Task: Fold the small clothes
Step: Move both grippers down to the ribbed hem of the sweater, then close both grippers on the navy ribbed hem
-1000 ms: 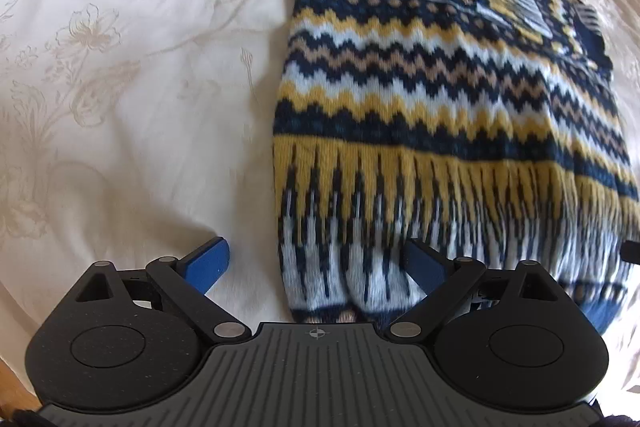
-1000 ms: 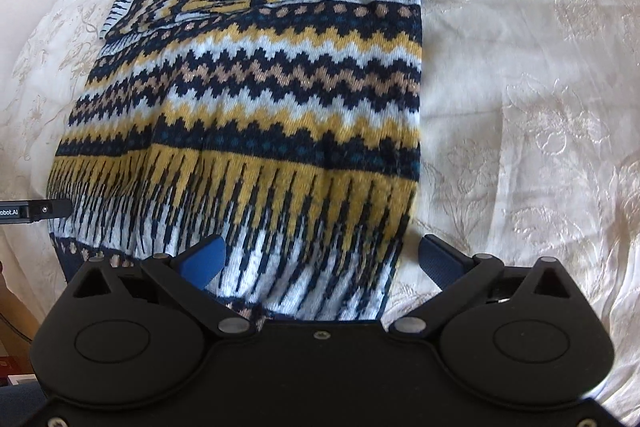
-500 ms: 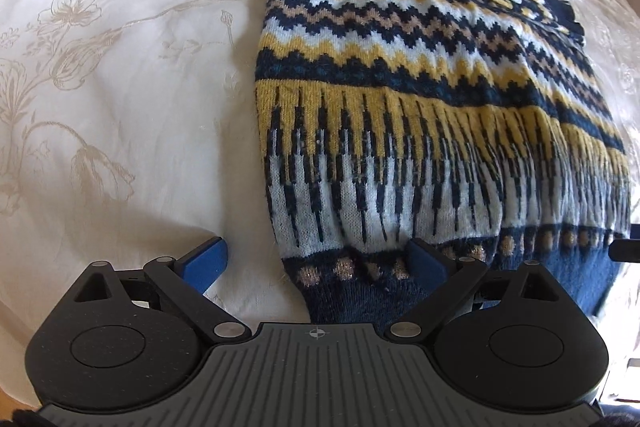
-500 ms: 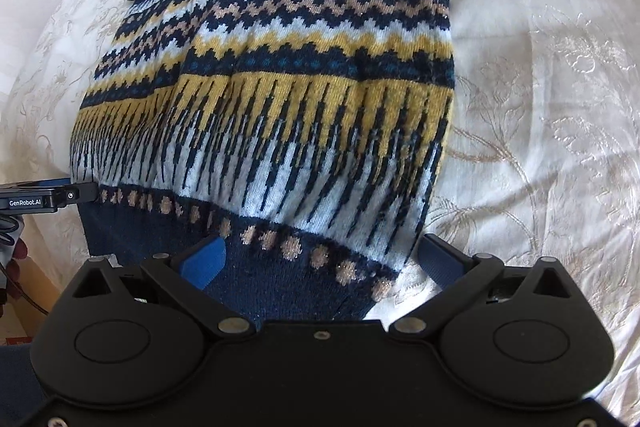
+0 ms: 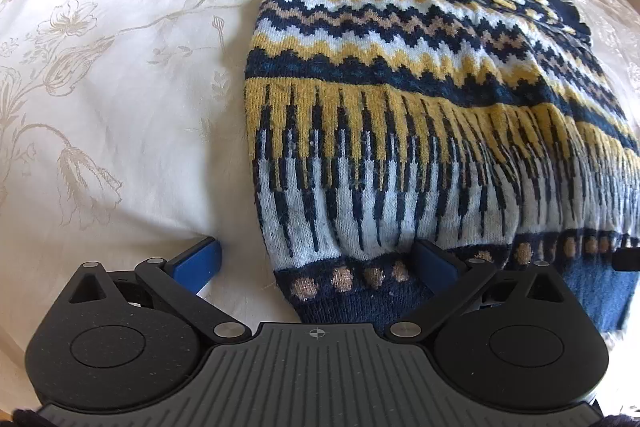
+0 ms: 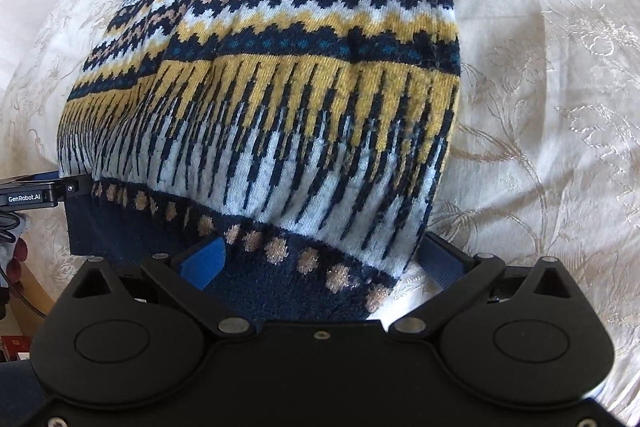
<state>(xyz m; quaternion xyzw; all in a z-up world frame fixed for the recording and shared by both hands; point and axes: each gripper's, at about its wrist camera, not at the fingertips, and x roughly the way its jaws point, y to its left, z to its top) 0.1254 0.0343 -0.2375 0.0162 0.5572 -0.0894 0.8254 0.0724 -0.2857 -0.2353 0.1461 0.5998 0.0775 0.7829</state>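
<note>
A knitted sweater [image 5: 400, 99] in navy, yellow and pale blue zigzag bands lies flat on a cream bedspread [image 5: 100, 67], its sleeves folded over the chest at the far end. My left gripper [image 5: 316, 267] is open, with the hem's left corner lying between its blue fingers [image 5: 198, 261]. My right gripper [image 6: 320, 259] is open, with the hem's right corner of the sweater [image 6: 280, 67] lying between its fingers [image 6: 202, 261]. The left gripper's body [image 6: 32, 193] shows at the hem's other end in the right wrist view.
The embroidered bedspread [image 6: 540, 107] spreads out on both sides of the sweater. Its near edge drops off just behind the hem, with wood [image 6: 28, 291] and dark cables below at the lower left of the right wrist view.
Both grippers have drawn back toward the near edge and lowered to the hem. The navy hem band, hidden a second ago, now lies between each pair of open fingers.
</note>
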